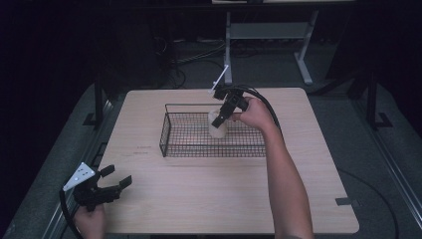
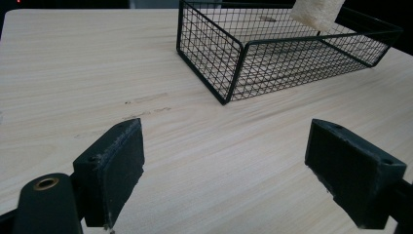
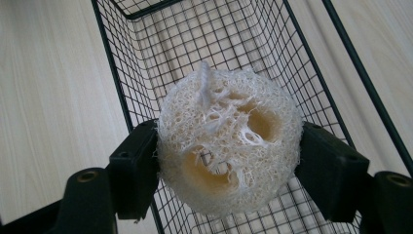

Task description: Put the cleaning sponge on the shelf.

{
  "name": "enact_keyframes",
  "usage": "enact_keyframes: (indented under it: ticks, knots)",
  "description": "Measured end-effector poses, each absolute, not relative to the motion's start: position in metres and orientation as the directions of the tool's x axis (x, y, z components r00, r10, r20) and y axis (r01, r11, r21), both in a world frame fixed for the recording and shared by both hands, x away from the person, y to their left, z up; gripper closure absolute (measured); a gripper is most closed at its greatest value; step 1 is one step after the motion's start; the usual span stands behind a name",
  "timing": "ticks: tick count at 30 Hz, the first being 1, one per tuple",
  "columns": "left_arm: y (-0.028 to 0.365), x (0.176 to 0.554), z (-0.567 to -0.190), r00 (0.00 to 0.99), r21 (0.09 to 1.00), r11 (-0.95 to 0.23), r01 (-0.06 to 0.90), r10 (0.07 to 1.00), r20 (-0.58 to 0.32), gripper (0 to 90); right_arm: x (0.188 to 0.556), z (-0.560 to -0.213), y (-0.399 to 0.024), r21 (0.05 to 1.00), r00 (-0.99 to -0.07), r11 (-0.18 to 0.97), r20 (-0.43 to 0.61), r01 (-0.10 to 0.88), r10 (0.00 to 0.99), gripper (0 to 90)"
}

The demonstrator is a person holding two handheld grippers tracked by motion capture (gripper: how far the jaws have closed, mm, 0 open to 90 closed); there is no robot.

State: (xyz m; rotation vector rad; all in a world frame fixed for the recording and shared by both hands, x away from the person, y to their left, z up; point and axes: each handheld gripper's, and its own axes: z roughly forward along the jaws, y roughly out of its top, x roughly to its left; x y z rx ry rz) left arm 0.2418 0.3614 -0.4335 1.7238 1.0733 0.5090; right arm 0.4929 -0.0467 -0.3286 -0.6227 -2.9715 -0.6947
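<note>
**Loofah held over wire basket**

Left gripper [image 1: 115,180]: near left corner of the pale wooden table [image 1: 199,199], jaws spread wide, nothing between them, bare wood under them.

Right gripper [image 1: 222,114]: past mid-table, tilted down over the basket, jaws clenched on the loofah from both sides.

Round, cream, fibrous loofah sponge [image 3: 229,141]: pinched between the right jaws, hanging within the basket's walls above its mesh floor.

Black rectangular wire-mesh basket [image 1: 171,139]: toward the table's far edge, standing level on the wood.
</note>
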Motion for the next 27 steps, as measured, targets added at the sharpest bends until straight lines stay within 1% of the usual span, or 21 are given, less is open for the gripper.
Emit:
enact_keyframes:
  ticks: [11, 15, 19, 27]
  knots:
    - [0.362, 0.242, -0.433, 0.517, 0.901, -0.102, 0.422, 0.843, -0.147, 13.8, 0.498, -0.343, -0.038, 0.397, -0.918, 0.830, 0.117, 0.392, 0.378, 28.5]
    - [0.363, 0.241, -0.433, 0.515, 0.902, -0.100, 0.420, 0.844, -0.147, 13.8, 0.499, -0.351, -0.041, 0.404, -0.911, 0.818, 0.134, 0.409, 0.389, 28.5]
    - [0.362, 0.241, -0.433, 0.516, 0.901, -0.101, 0.422, 0.844, -0.148, 13.8, 0.500, -0.361, -0.042, 0.373, -0.907, 0.827, 0.145, 0.420, 0.395, 28.5]
    - [0.362, 0.241, -0.433, 0.518, 0.901, -0.104, 0.422, 0.843, -0.146, 13.8, 0.498, -0.370, -0.047, 0.379, -0.900, 0.816, 0.156, 0.436, 0.408, 28.4]
